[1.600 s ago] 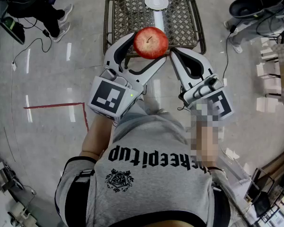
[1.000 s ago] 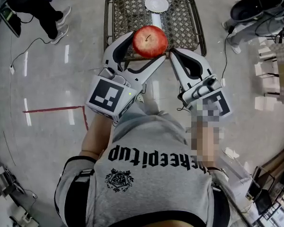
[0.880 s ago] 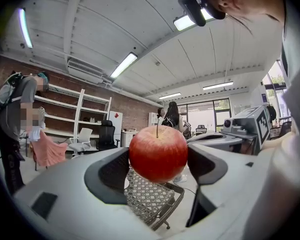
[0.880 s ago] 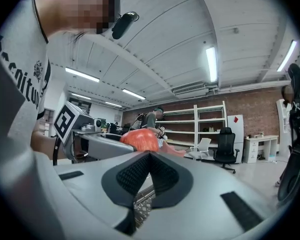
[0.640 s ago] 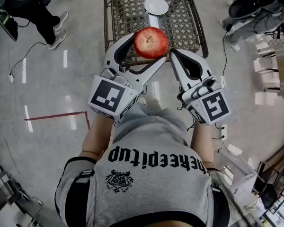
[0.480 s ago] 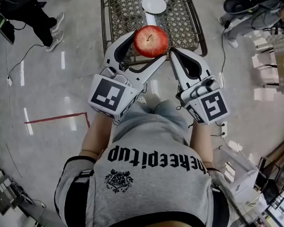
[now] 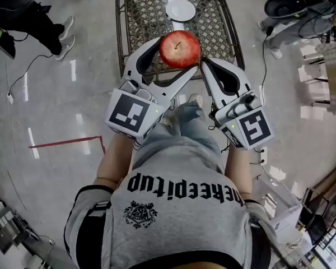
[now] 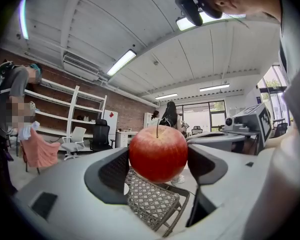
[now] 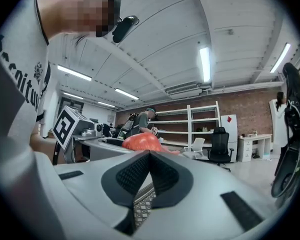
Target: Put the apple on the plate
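The apple (image 7: 180,49) sat clamped in the left hand-held gripper (image 7: 176,55), held up in the air with its stem pointing upward. In the left gripper view the 2 jaws pressed on opposite sides of the fruit at about its widest part. The right hand-held gripper (image 7: 204,66) was clenched on nothing, its pads meeting in the right gripper view, and it hung just beside the apple. The white plate (image 7: 180,9) lay toward the far side of the woven surface (image 7: 145,10), well apart from the apple.

The apple looked firm, round and smooth-skinned, so it would probably take a solid squeeze but could slide or turn if gripped off-centre. The hold across the middle seemed the sound one. It likely weighed enough to bruise if dropped, and it could roll on a shallow plate, so a low, gentle release appeared wise.

No sticker or brand showed on the apple or the plate. The person's grey shirt (image 7: 179,189) carried black print, upside down in the head view, reading in part "keepitup". A small crest under it was too fine to read. The marker cubes bore only black-and-white squares.
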Tool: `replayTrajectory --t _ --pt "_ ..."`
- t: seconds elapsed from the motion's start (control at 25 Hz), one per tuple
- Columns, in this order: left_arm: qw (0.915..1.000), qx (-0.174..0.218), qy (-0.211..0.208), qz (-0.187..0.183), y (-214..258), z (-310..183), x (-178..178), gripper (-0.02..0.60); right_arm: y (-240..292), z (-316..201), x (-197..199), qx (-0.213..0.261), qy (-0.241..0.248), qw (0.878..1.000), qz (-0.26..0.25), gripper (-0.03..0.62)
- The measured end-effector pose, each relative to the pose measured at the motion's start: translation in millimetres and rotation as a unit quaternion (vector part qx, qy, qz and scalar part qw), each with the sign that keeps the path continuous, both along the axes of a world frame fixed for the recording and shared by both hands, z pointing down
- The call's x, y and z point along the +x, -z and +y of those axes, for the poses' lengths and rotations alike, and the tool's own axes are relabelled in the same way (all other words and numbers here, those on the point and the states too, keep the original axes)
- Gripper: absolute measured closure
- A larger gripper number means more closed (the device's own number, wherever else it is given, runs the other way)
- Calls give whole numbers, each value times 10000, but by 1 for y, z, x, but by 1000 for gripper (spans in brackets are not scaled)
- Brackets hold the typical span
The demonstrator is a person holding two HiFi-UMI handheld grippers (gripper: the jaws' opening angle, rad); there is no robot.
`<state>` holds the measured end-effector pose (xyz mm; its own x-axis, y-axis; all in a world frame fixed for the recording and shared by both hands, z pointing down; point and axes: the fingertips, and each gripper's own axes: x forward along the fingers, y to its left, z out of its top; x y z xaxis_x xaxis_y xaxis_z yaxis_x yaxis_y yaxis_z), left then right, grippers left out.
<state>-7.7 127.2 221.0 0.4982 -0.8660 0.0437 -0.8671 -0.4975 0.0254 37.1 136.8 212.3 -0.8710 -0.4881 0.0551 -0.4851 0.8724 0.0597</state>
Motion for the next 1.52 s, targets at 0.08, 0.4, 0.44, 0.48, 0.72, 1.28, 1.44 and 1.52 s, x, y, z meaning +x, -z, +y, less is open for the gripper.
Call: replayTrajectory --t 0.08,0.4,0.44,0.48,0.72,1.28,1.44,1.52 --pt "10000 -2 60 -16 -3 -11 -1 183 -3 -12 -3 -28 110 9999 -28 599" --pt "9990 -88 438 -15 -5 -61 -4 183 -3 -67 -4 -82 466 9989 -22 599" --pt "9988 -91 472 -23 -5 -66 -2 183 -3 -73 -1 -88 500 9987 -29 599" --pt "9987 -81 497 -32 -4 -71 1 183 -3 -78 2 -92 528 9986 -39 599" --pt "9974 -144 701 -36 -7 -98 15 183 -4 -107 16 -143 707 9974 -83 599" --pt "9938 -161 1096 -104 -16 -142 46 183 -17 -153 47 -217 1115 9934 -144 599" --pt "9925 -140 1212 -128 -16 -151 56 183 -18 -164 57 -235 1240 9918 -186 599" --pt "9920 -145 1246 -137 -17 -156 61 183 -19 -170 61 -257 1292 9910 -217 599"
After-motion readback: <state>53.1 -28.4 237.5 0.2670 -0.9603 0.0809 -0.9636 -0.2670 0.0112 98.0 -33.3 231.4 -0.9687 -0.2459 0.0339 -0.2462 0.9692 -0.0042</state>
